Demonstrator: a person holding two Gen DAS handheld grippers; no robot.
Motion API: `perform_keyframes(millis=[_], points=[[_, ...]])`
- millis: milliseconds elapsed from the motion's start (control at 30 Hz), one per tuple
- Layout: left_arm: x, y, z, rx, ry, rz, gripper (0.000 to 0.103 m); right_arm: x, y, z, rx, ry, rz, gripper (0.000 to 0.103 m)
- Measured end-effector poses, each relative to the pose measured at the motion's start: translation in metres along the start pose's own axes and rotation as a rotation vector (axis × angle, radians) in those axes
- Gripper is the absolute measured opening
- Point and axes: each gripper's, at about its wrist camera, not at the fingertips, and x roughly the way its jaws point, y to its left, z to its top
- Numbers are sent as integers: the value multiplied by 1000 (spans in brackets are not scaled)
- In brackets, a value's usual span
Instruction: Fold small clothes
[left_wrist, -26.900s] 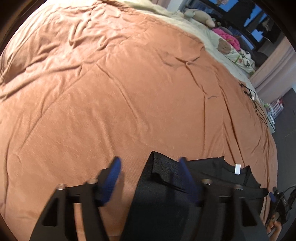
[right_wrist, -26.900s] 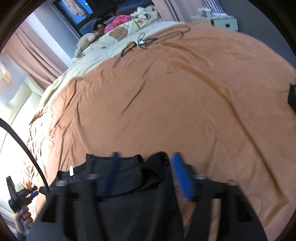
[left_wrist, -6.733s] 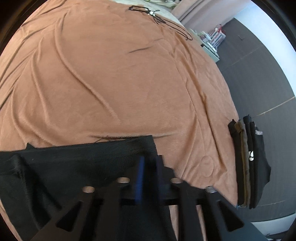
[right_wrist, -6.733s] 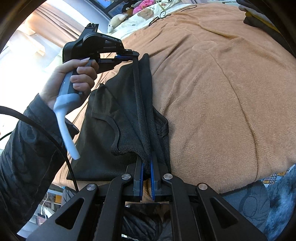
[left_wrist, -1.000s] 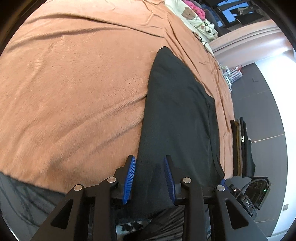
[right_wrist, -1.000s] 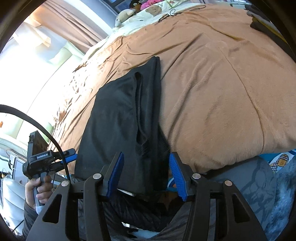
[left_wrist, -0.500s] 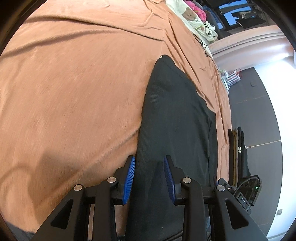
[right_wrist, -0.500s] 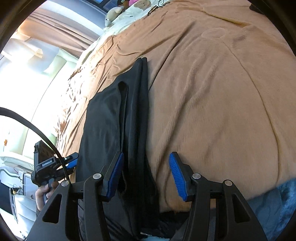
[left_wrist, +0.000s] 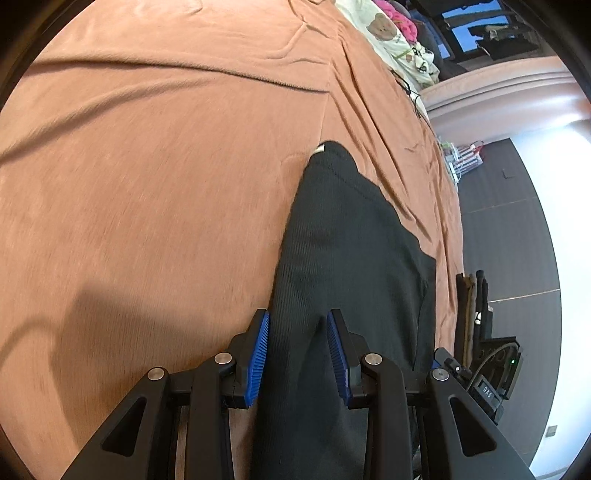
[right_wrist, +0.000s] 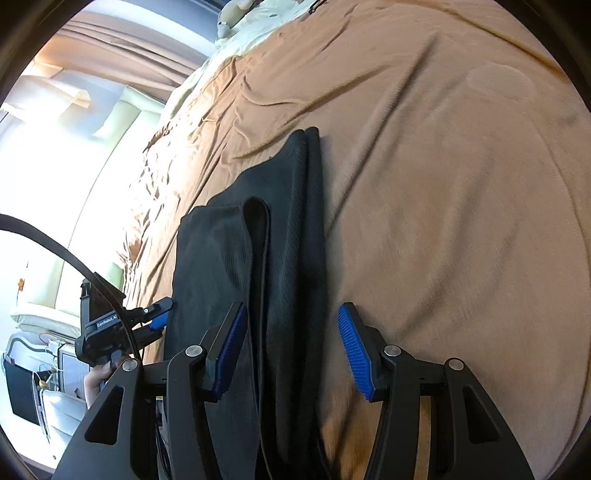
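Over the black garment (left_wrist: 343, 258), both claws agape, near hem beyond view.

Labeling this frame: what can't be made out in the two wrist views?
- Black garment: near end, both views, covered by the tongs and cut off at the bottom edge.
- Folded pile: left wrist view, edge-on at the rim; item count unclear.
- Left tongs: right wrist view, opening hidden behind the garment edge.

left gripper (left_wrist: 297, 345) jaws apart | right gripper (right_wrist: 291, 341) wider (both low)
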Motion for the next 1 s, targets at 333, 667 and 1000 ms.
perform_keyframes(millis=[333,667,1000], points=[[12,-3,31,-2,10,6,33,29,-4,36,-14,50,39,49],[24,-8,57,8,13,-9,33,50,-16,58,-39,93,105,49],[22,-10,57,21,13,-27,30,62,9,54,-169,155,48,38]])
